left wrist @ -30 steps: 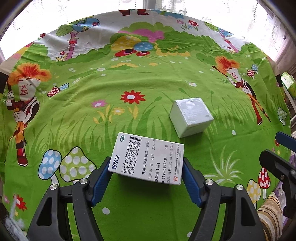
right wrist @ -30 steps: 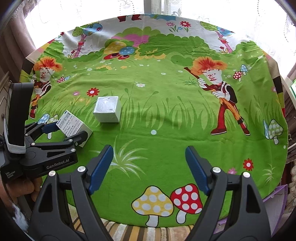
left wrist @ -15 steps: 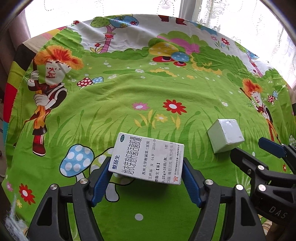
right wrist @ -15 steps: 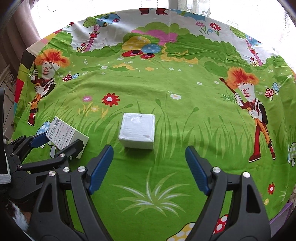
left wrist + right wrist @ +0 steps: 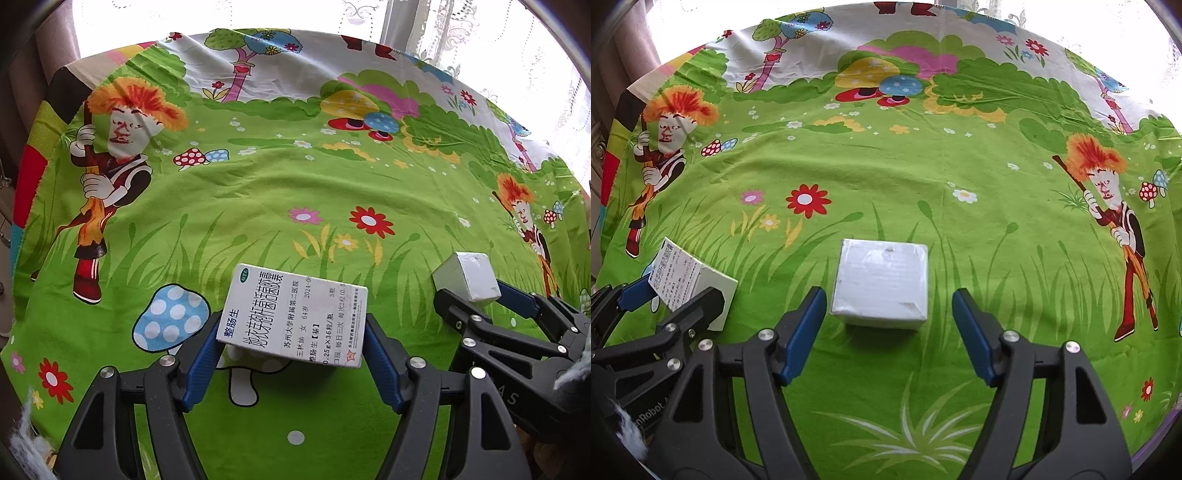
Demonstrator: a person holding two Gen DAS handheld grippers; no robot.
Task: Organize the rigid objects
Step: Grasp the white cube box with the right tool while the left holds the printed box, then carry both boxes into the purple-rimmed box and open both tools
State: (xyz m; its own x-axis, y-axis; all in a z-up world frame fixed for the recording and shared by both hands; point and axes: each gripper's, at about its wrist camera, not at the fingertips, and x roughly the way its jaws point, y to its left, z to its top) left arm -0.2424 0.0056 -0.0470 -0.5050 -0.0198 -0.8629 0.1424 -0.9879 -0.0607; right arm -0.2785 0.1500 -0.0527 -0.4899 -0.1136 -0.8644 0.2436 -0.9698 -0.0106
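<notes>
The left hand-held gripper (image 5: 291, 354) pinches a white medicine box (image 5: 295, 314) across its short sides, both blue pads pressed against it, and holds it above the cartoon-printed cloth (image 5: 295, 177) on the desk. The box's label faces the camera: large blue Chinese characters, among them "整肠生", with "0.25g×36粒/瓶", a date beginning "2024-08" and a round green mark at one corner. Finer print is too small to read.

To its right, the right hand-held gripper (image 5: 888, 332) is spread wide, its pads apart and touching nothing. A plain white cube box (image 5: 881, 282) rests on the cloth just ahead of it, centred between the fingers but not yet between the pads. No writing can be made out on the cube. In the right wrist view the left tool's body shows "nRobot", partly cut off.

The step in hand looks like taking the cube. It would go best by moving straight forward, so each pad meets a flat side squarely at mid-height, then closing evenly so the cube neither twists nor skids on the cloth.
</notes>
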